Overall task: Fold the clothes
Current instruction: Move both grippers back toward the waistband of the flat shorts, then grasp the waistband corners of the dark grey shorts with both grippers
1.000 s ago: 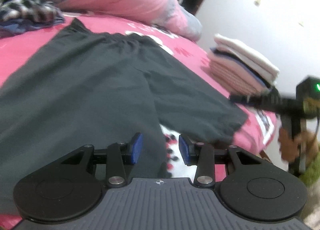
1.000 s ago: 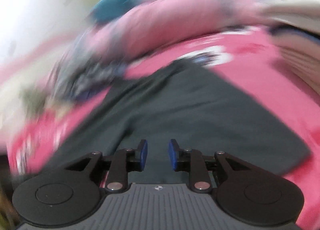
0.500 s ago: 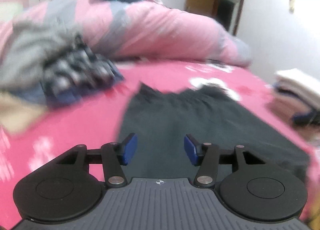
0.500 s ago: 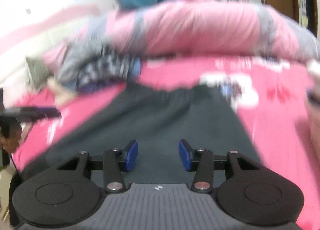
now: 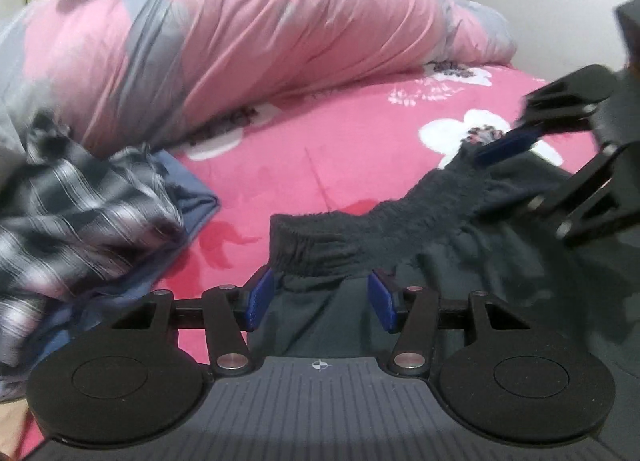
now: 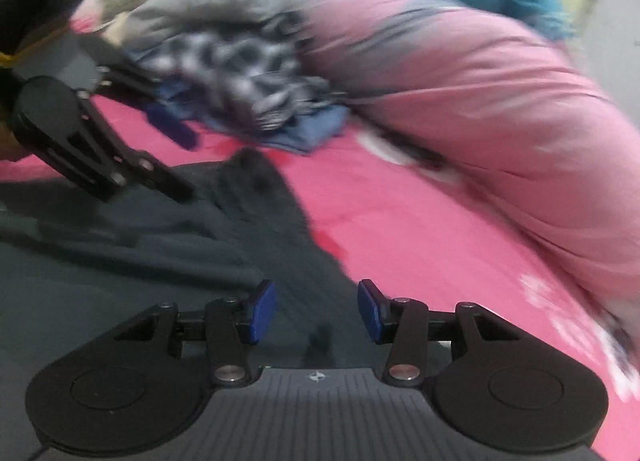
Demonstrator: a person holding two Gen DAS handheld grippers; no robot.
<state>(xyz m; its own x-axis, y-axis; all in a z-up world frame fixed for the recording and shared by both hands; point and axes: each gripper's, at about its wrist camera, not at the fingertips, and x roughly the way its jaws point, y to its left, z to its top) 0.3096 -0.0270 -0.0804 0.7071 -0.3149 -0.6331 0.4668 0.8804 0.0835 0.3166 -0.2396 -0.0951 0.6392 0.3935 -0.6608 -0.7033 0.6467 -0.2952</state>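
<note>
Waistband [image 5: 360, 225] is the landmark here: the gathered elastic edge of the dark shorts [image 6: 168, 245] runs as a long ridge across the pink bedsheet [image 5: 320, 149], its long axis lying from near left to far right in the left wrist view. The shorts themselves lie spread on the sheet on the near side of that band, in front of the rolled pink and grey quilt [image 5: 240, 33].

At the band's near end sits the left gripper [image 5: 321, 297], jaws spread, the corner of the elastic just ahead of and between the blue pads, which do not press on it. At the band's far end the right gripper [image 5: 504, 141] reaches in, one blue finger lying just over the cloth; in its own view the right gripper [image 6: 316, 311] also stands spread with dark fabric below and ahead of it, nothing pinched. Both pairs of jaws have just been opening, with no cloth caught between them.

So each hand is nearest its own corner (a tidy split), and the coming move likely turns on closing on both ends of the band together. A heap of checked clothes [image 5: 80, 197] lies well left of the waistband.
</note>
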